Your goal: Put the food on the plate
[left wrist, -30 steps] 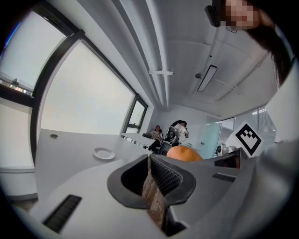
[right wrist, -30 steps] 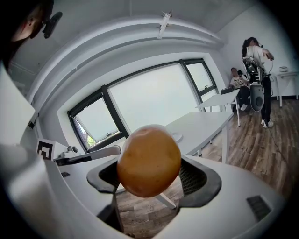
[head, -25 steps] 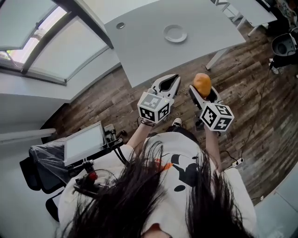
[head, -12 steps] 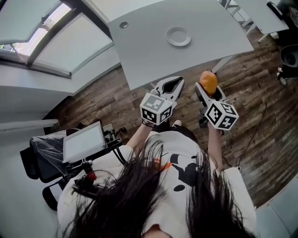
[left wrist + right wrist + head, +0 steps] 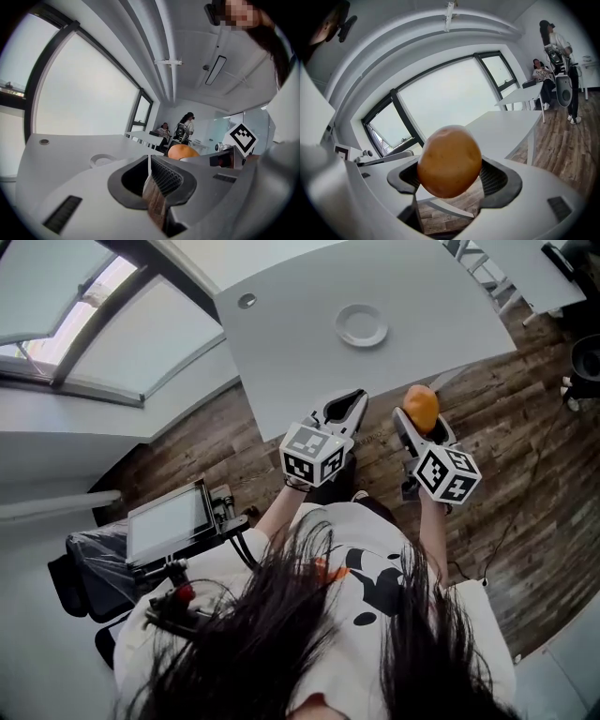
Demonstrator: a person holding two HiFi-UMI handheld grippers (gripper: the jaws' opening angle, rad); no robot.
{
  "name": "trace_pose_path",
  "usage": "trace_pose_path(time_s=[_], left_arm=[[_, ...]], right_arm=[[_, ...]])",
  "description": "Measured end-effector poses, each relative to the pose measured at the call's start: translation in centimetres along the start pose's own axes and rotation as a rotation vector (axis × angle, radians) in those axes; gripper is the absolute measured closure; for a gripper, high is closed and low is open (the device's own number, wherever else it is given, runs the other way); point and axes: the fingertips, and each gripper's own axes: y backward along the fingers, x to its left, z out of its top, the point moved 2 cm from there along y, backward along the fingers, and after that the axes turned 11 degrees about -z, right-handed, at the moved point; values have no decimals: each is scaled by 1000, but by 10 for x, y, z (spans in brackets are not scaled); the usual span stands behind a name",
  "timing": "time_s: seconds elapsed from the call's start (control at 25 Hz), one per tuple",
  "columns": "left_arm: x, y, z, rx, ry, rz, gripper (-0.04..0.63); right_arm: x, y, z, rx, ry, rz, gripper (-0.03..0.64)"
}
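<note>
Round orange-brown food item (image 5: 449, 161), smooth skin, potato-like: pinched between the jaws of the right gripper (image 5: 420, 416). It is held in the air over the wooden floor (image 5: 525, 456), short of the table edge. Left gripper (image 5: 151, 174): jaws pressed together, nothing between them. Small round white plate (image 5: 361, 324), bare, sits well ahead on the white surface (image 5: 281, 334).

Step in hand, by my reading: the carry. Next calls for reaching forward over the surface, lowering onto the plate's middle, then easing the jaws apart. A round thing may roll.
</note>
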Motion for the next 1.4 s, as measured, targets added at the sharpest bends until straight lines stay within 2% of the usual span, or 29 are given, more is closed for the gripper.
trace_pose_path(time_s=[0.2, 0.36, 0.48, 0.76, 1.04, 1.4], left_arm=[[29, -32, 22, 12, -25, -50, 584], [75, -54, 40, 27, -30, -74, 584], [98, -59, 45, 32, -31, -68, 584], [111, -57, 46, 22, -21, -33, 584], [196, -69, 41, 53, 70, -10, 584], [226, -73, 28, 64, 149, 23, 584]], right_arm=[[-2, -36, 23, 2, -4, -24, 252], [5, -88, 42, 22, -8, -37, 252], [8, -114, 49, 34, 3, -38, 252], [6, -143, 39, 76, 57, -31, 252], [25, -254, 28, 191, 158, -55, 250], [15, -320, 2, 294, 351, -92, 252]])
